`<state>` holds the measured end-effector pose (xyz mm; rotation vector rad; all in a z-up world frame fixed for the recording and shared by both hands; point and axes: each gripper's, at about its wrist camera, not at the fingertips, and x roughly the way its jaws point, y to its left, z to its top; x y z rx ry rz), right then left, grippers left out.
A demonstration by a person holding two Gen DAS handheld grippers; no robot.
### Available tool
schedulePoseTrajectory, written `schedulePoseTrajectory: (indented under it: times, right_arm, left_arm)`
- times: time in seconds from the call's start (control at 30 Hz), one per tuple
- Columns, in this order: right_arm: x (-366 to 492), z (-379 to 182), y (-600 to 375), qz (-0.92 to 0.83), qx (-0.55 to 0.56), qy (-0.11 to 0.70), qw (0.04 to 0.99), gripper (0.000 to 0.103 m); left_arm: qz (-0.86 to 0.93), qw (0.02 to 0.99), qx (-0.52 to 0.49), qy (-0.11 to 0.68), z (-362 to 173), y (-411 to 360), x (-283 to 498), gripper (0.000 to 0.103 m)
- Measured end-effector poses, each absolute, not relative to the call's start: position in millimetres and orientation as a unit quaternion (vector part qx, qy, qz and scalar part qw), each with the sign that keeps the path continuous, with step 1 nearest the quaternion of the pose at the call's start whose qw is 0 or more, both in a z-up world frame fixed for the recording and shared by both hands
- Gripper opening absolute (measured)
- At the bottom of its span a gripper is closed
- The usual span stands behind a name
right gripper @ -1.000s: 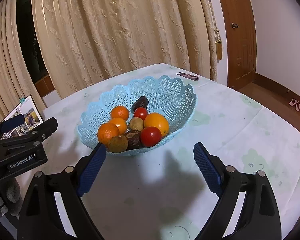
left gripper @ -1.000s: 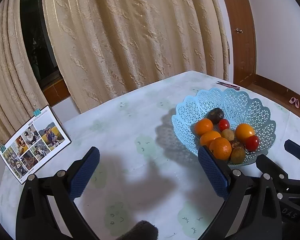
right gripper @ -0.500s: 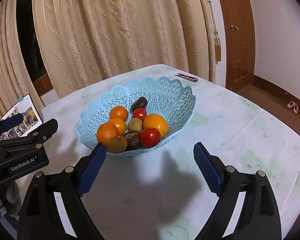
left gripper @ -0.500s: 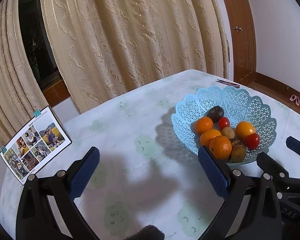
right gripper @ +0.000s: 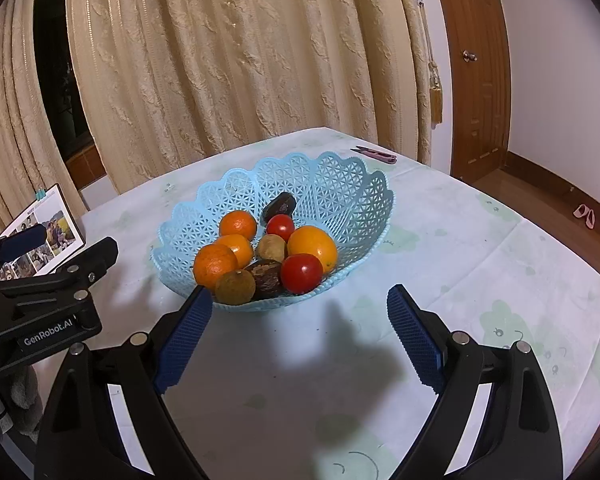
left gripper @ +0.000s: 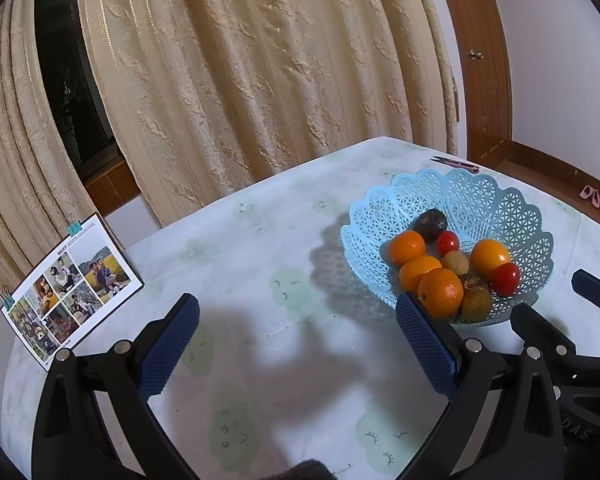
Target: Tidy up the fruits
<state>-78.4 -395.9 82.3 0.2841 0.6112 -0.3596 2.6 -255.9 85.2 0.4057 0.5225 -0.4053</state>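
left tool (left gripper: 298,340): spread wide, grips nothing, over bare bench (left gripper: 260,248) | right tool (right gripper: 300,334): spread wide, grips nothing, just short of basket | fruits: oranges (right gripper: 214,266), tomatoes (right gripper: 301,273), brown fruits piled in blue lattice basket (right gripper: 340,184) on bench

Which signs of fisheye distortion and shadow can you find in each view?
Left wrist view: curtain folds bow outward, corners go black, and the basket throws a latticed shadow leftward. Right wrist view: the door frame curves, and a dark shadow lies on the tablecloth between the open fingers.
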Motion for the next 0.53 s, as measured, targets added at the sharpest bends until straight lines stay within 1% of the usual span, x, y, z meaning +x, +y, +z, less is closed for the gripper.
schedulePoseTrajectory:
  times: [0.53]
  right_arm:
    - [-78.7, 79.1, -391.8, -0.161, 0.146, 0.311, 0.925, 0.091]
  left_arm:
    - [-0.182, 0.929, 0.195, 0.257, 87.2, -253.2, 3.6, 0.098]
